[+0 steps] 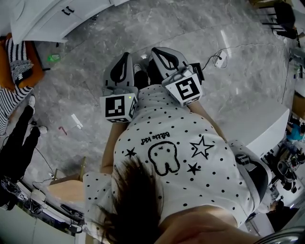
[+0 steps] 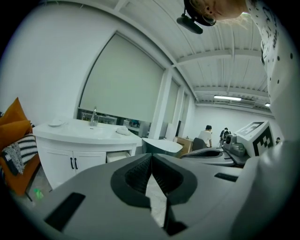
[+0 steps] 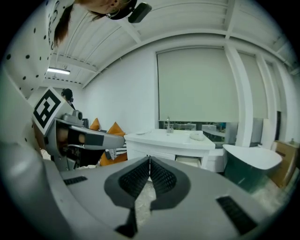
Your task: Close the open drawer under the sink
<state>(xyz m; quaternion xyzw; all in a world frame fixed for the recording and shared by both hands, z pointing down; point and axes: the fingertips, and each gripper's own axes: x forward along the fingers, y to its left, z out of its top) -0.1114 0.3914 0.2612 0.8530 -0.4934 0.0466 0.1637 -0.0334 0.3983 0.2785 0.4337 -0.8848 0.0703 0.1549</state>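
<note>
Jaws shut and empty on both sides: left gripper point(image 2: 151, 159) and right gripper point(image 3: 150, 161) are held pad to pad, nothing caught between. The drawer point(image 2: 118, 156) is seen ajar under the sink point(image 2: 89, 129), well apart from both tools. Risk ahead, as judged: a push landed off-centre could skew and jam it, and closed tips could be skidded off the smooth front

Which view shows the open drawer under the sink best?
The left gripper view: the drawer shows clearest there, pulled out right of the cabinet doors. The right gripper view shows it too, less distinctly. The head view shows only a corner of the cabinet.
</note>
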